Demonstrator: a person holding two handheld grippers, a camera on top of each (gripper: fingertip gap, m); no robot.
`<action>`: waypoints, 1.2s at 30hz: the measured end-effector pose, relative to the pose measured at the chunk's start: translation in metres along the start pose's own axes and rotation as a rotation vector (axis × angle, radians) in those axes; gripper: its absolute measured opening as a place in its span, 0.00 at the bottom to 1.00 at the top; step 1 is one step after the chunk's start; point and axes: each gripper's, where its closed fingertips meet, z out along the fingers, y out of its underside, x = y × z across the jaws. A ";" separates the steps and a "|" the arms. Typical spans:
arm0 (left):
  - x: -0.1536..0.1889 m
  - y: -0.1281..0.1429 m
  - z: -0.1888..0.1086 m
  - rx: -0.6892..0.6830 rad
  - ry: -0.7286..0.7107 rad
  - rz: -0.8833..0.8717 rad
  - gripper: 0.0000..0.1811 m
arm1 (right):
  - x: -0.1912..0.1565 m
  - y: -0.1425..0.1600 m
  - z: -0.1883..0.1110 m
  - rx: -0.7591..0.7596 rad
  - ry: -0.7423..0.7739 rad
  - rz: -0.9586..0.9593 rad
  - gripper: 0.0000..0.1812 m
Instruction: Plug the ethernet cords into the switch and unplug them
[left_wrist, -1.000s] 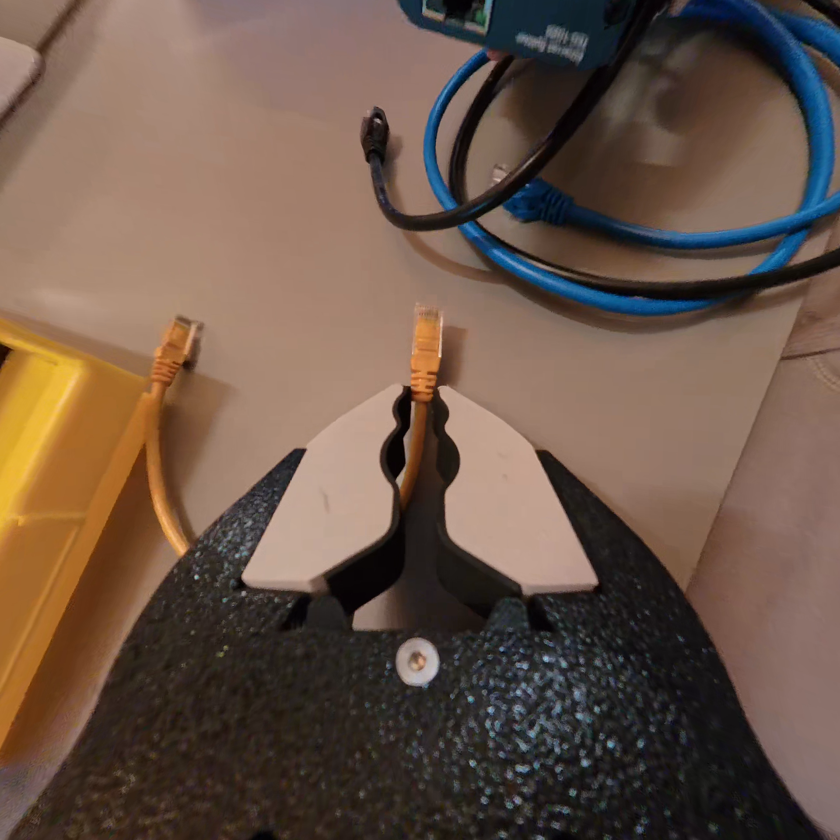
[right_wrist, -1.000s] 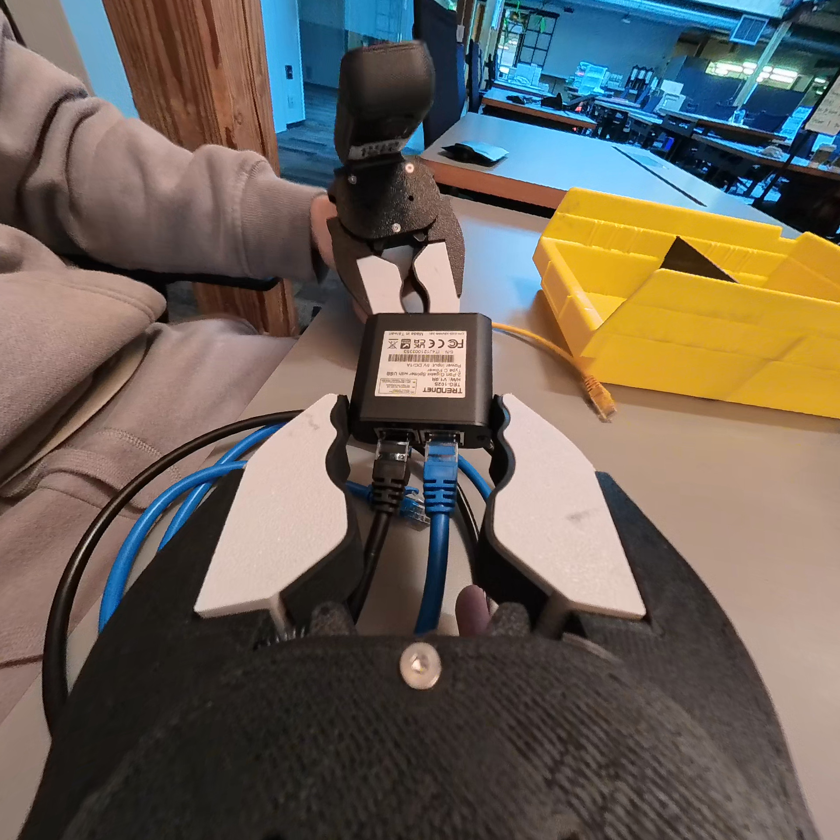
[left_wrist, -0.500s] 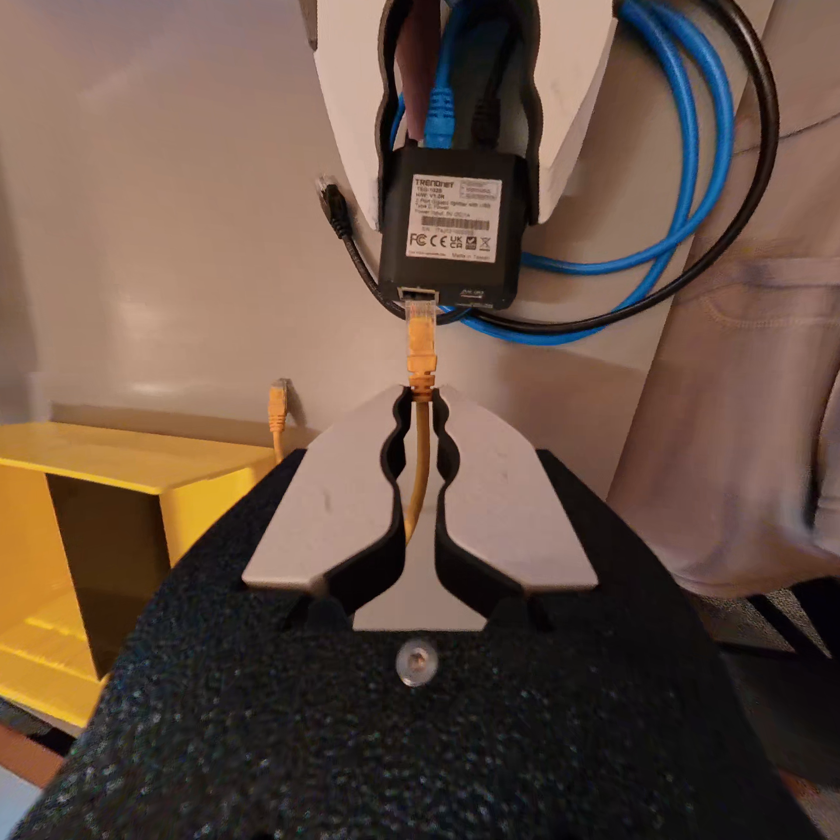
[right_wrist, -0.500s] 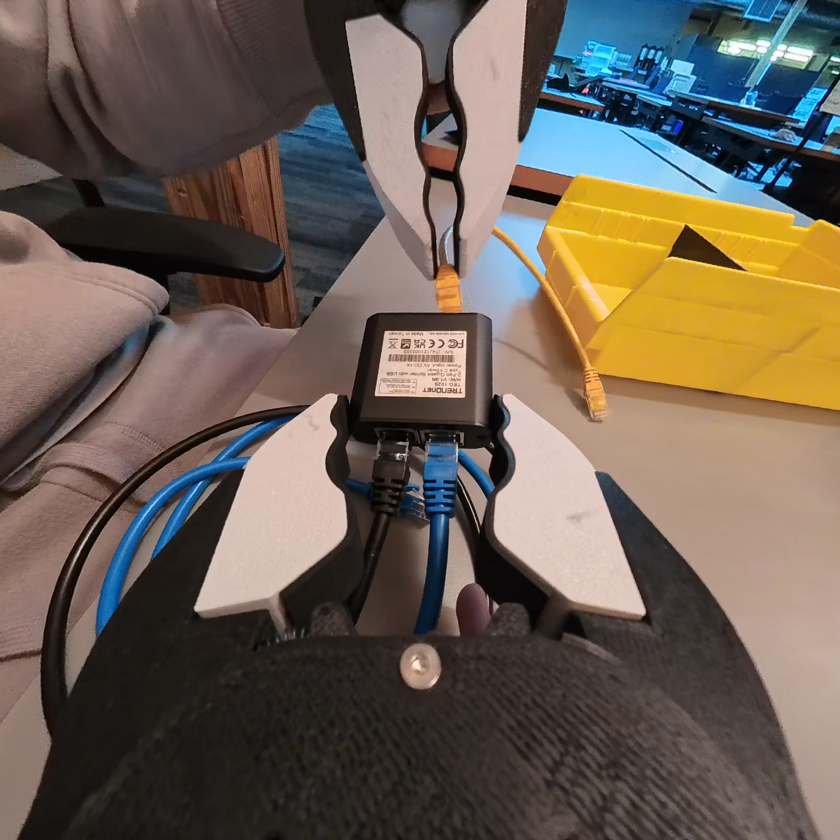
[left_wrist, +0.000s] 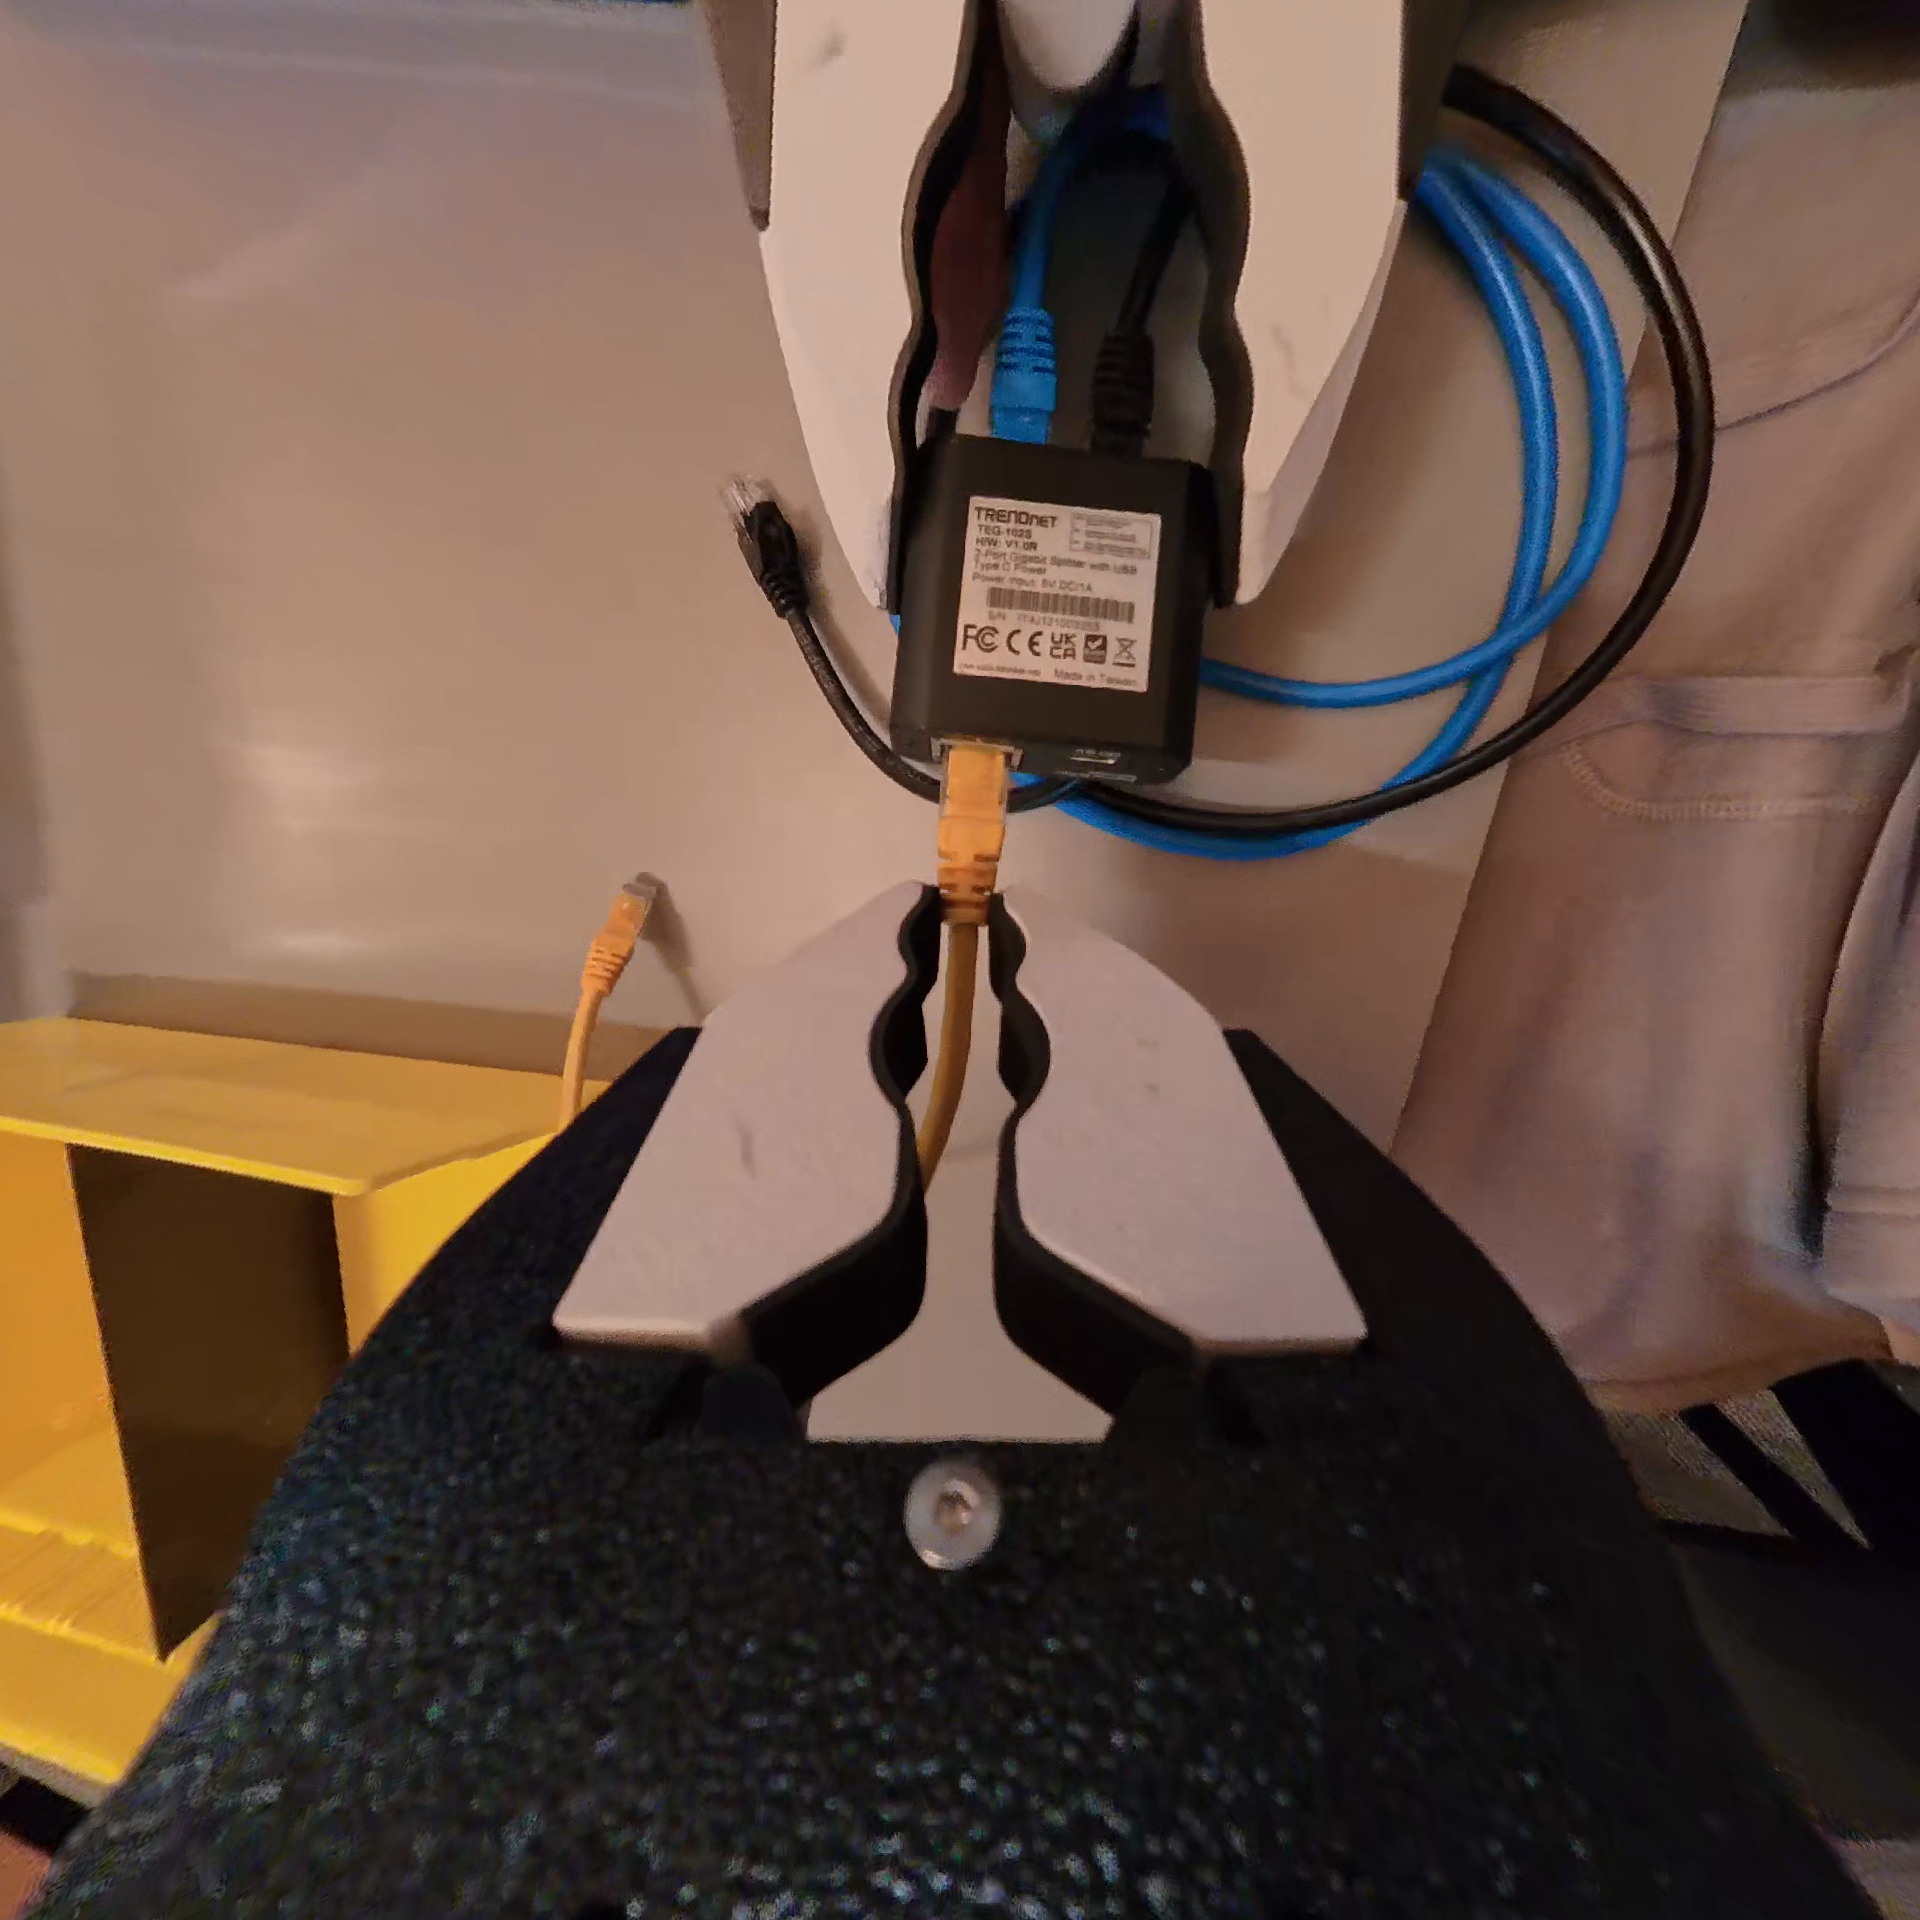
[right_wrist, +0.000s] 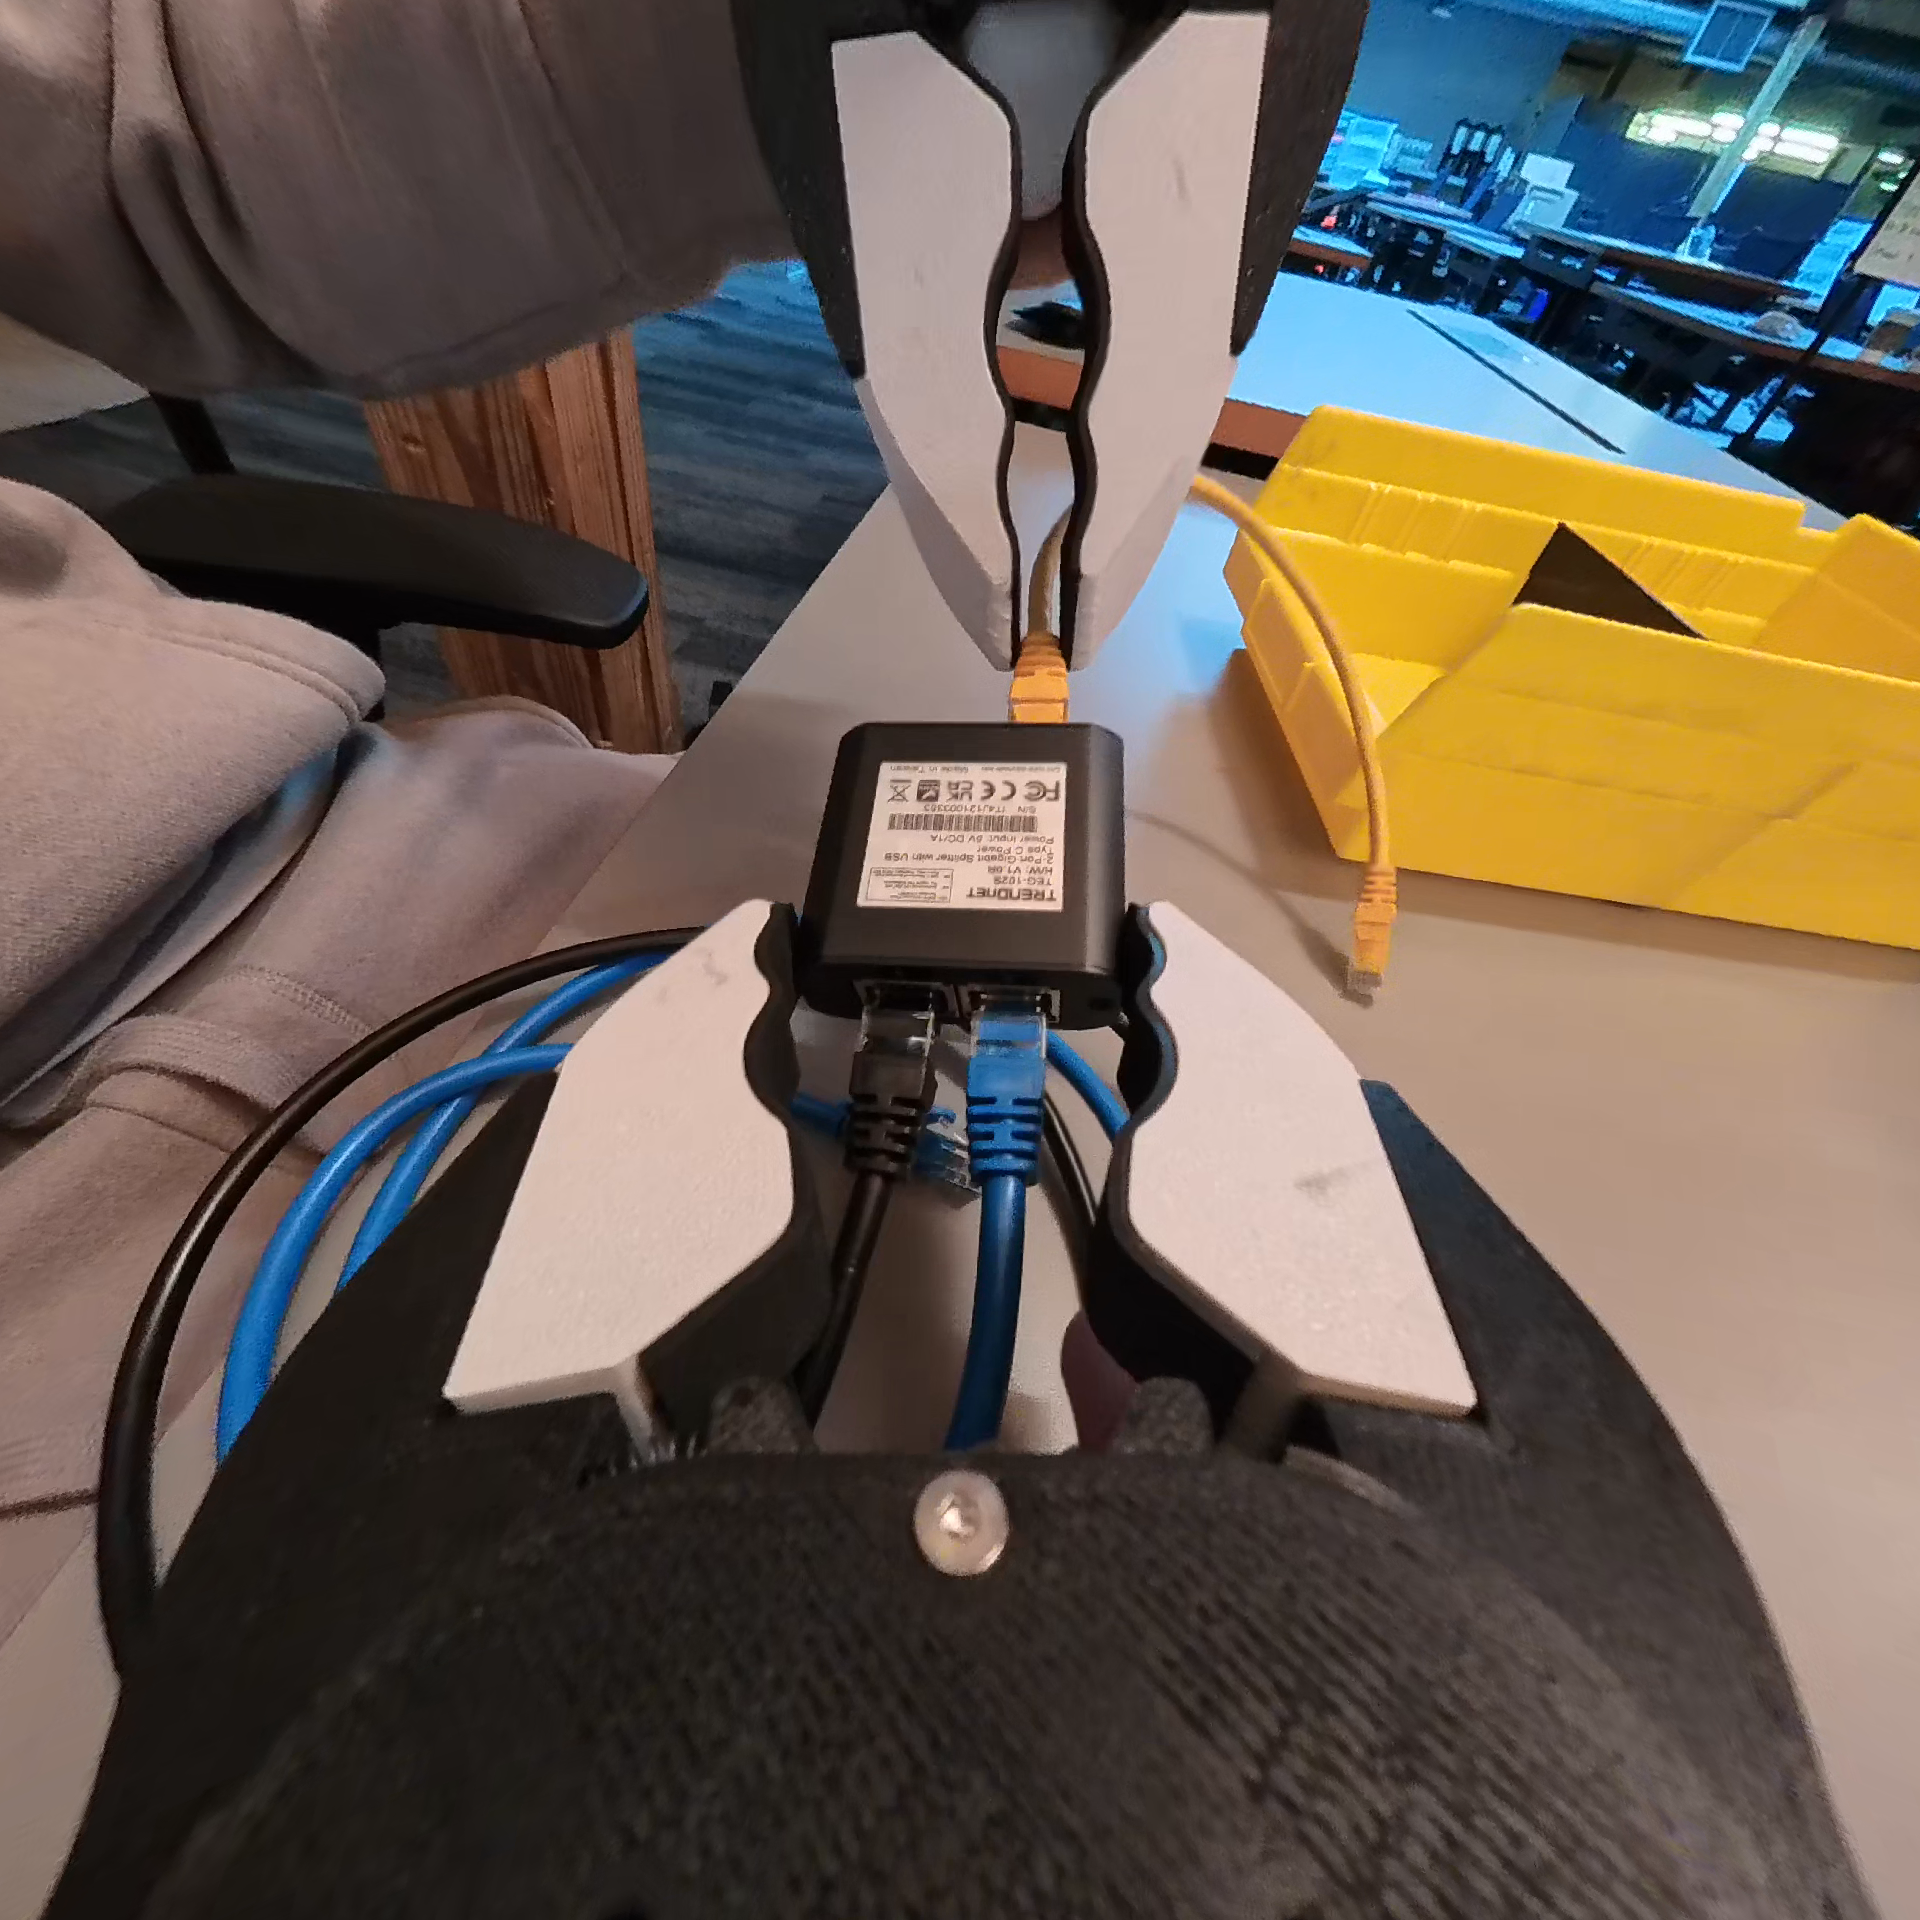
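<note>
lengthwise, orange cord (left_wrist: 970, 831) plug points into switch (left_wrist: 1049, 603), left tongs (left_wrist: 961, 902) pinching

A white printed label (left_wrist: 1051, 594) with a barcode sits on the black switch (left_wrist: 1049, 717).

The switch (right_wrist: 966, 862) sits on the table (right_wrist: 1558, 1143) between the two grippers. The right gripper (right_wrist: 961, 935) is at its near end, and the left gripper (right_wrist: 1044, 644) is at its far end. Two cords go into the near end, side by side. One cord (right_wrist: 1039, 686) seems to go into the far end. The bin (right_wrist: 1610, 748) sits to the right, and a loose plug (right_wrist: 1369, 940) lies just before it.
</note>
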 end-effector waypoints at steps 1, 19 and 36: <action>-0.001 -0.001 0.000 0.019 -0.005 0.000 0.04 | 0.001 0.000 0.000 0.000 0.003 0.004 0.34; -0.067 0.037 -0.134 0.836 -0.703 -0.555 0.16 | 0.035 -0.071 -0.046 0.281 0.260 -0.084 0.34; -0.015 0.097 0.013 0.612 -0.346 -0.602 0.20 | 0.215 -0.164 -0.265 -0.065 1.066 -0.450 0.33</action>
